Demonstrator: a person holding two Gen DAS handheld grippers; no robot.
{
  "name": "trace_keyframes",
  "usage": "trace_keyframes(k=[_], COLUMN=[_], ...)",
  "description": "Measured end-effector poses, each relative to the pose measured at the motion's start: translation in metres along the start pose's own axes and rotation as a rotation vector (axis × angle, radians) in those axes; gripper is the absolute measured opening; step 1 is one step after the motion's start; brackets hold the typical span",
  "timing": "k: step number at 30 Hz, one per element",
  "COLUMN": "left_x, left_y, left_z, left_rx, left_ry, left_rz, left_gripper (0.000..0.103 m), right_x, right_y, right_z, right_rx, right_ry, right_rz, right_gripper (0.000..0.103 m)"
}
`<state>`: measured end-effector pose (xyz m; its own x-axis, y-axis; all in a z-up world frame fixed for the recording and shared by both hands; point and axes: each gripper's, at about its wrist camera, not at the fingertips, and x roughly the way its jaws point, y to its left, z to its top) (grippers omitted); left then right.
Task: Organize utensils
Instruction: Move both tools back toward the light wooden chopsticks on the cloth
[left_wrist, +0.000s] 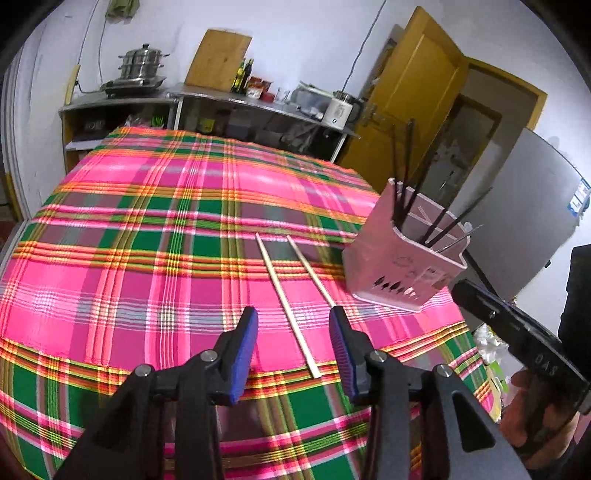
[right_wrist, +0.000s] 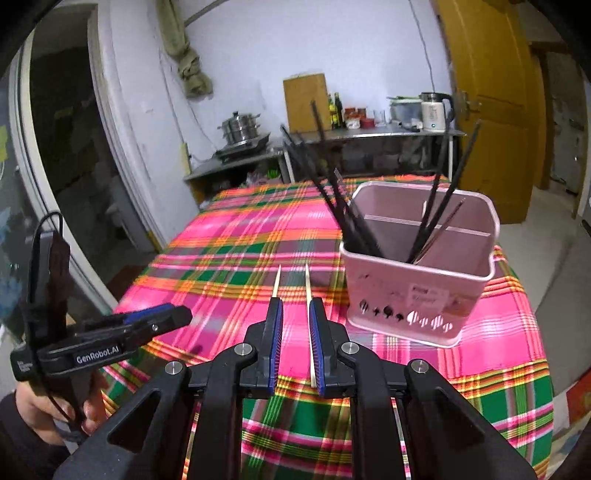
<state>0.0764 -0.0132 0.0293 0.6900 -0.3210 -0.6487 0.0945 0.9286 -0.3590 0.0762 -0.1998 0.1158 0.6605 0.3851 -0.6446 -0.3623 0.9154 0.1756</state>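
a pink plaid cloth (left_wrist: 155, 229) covers the counter. the left gripper (left_wrist: 293, 321) hovers open, two pale chopsticks (left_wrist: 286, 299) lying just ahead between its fingers. the right gripper (right_wrist: 295, 314) is open, straddling them. right of both stands the pink utensil holder (right_wrist: 417, 291) with dark chopsticks (right_wrist: 340, 206).

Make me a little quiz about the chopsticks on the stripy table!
1. True or false: the two light wooden chopsticks lie on the plaid tablecloth.
2. What colour is the utensil holder? A) blue B) pink C) white
3. Fill in: the chopsticks standing in the holder are ____.

Key:
1. True; both lie flat, outside the holder.
2. B
3. Black. The left gripper is open; the right gripper is also open, with nothing gripped.
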Motion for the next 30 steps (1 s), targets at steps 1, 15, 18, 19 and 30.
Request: trace_keyframes(k=[1, 15, 18, 19, 30], left_x=[0.004, 0.084, 0.097, 0.1, 0.119], left_y=[0.001, 0.016, 0.016, 0.016, -0.001], left_z=[-0.001, 0.002, 0.002, 0.002, 0.009], left_rx=[-0.002, -0.034, -0.035, -0.035, 0.089], left_ry=[0.008, 0.119, 0.137, 0.141, 0.129], left_rz=[0.002, 0.028, 0.035, 0.036, 0.119], left_gripper=[0.042, 0.042, 0.041, 0.041, 0.035], right_x=[0.007, 0.078, 0.089, 0.092, 0.122], right_y=[0.0, -0.018, -0.02, -0.019, -0.022], right_z=[-0.002, -0.025, -0.027, -0.027, -0.034], right_rx=[-0.005, -0.004, -0.008, -0.011, -0.017], right_ry=[0.013, 0.161, 0.18, 0.184, 0.255], right_rz=[0.0, 0.008, 0.013, 0.013, 0.017], right_gripper=[0.015, 0.015, 0.015, 0.015, 0.015])
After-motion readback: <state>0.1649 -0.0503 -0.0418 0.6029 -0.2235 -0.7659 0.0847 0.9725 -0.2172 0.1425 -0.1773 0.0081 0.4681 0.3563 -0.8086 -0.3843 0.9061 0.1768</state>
